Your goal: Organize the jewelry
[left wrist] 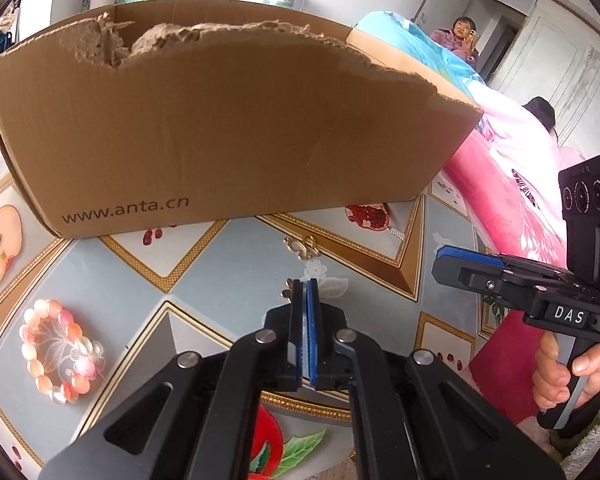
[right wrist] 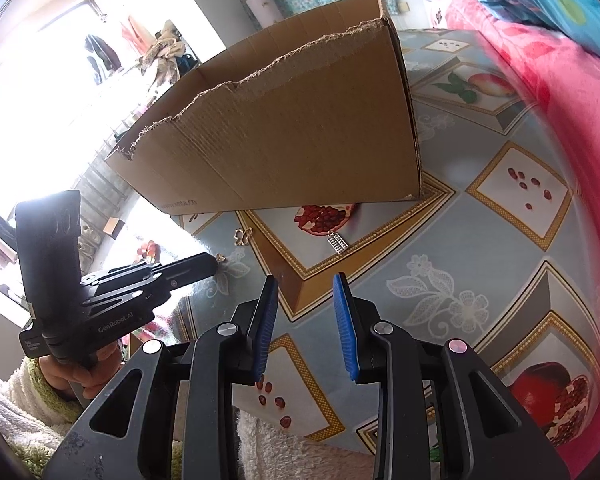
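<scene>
Left hand-held gripper (left wrist: 305, 286) shut, possibly pinching small gold piece; right hand-held gripper (right wrist: 305, 286) part-open, empty; next: cardboard box (left wrist: 220, 128) on tabletop (left wrist: 228, 272)

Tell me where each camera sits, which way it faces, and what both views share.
Left wrist: on the left gripper, jaws shut, facing down at the tablecloth, bead bracelet and gold earring; the right hand shows.
Right wrist: on the right gripper, jaws open and empty, facing a silver earring; the left hand shows.
Shared: torn cardboard box, both earrings, each other's gripper.
</scene>
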`<state>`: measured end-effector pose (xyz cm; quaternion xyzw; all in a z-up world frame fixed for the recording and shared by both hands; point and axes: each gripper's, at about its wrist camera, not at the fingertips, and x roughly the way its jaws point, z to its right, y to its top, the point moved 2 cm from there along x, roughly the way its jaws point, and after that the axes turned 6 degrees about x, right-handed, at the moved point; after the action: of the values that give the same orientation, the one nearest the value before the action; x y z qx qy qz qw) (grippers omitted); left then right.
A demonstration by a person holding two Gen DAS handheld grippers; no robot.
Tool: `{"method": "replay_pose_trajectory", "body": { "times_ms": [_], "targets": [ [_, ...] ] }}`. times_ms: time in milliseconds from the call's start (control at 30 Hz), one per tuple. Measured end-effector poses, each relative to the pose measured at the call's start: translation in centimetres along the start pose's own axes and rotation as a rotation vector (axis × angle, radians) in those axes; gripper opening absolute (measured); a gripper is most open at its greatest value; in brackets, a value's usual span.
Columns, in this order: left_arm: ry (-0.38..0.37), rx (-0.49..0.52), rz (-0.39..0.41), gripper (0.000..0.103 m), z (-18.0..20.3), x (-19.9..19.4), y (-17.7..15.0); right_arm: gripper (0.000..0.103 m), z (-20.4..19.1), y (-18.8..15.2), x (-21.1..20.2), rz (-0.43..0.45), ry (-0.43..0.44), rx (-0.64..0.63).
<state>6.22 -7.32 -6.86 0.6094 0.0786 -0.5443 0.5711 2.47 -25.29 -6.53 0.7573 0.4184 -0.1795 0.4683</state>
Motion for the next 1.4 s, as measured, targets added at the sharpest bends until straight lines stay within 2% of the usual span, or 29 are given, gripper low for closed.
{"method": "replay_pose_trajectory", "body": {
  "times_ms": [133,267,333,400,500,900,1100,1400],
  "targets": [
    [-0.032,-0.017,-0.009,0.001,0.3,0.1,-0.2,0.028,0.2,-0.1,-0.1,0.0,0.002,0.003],
    [0.008,0.015,0.024,0.002,0.7,-0.4,0.1,0.028,0.2,-0.2,0.0,-0.002,0.003,0.007],
    [0.036,0.029,0.031,0.007,0.6,-0.4,0.3,0.029,0.2,-0.2,0.0,-0.005,0.005,0.008],
    [0.062,0.037,0.022,0.017,0.5,-0.2,0.4,0.029,0.2,-0.3,0.0,-0.005,0.004,0.008],
    [0.066,0.046,0.02,0.018,0.4,0.0,0.4,0.03,0.2,-0.3,-0.1,-0.005,0.005,0.009],
    [-0.002,0.032,0.002,0.018,1.1,0.2,0.0,0.03,0.1,-0.4,-0.1,-0.004,0.005,0.015],
    [0.062,0.056,0.032,0.018,1.2,-0.4,0.3,0.03,0.1,-0.5,-0.2,-0.001,0.005,0.016],
    [0.233,0.139,0.009,0.018,3.0,0.5,0.3,0.03,0.0,-0.6,0.1,-0.003,0.004,0.018]
  ]
}}
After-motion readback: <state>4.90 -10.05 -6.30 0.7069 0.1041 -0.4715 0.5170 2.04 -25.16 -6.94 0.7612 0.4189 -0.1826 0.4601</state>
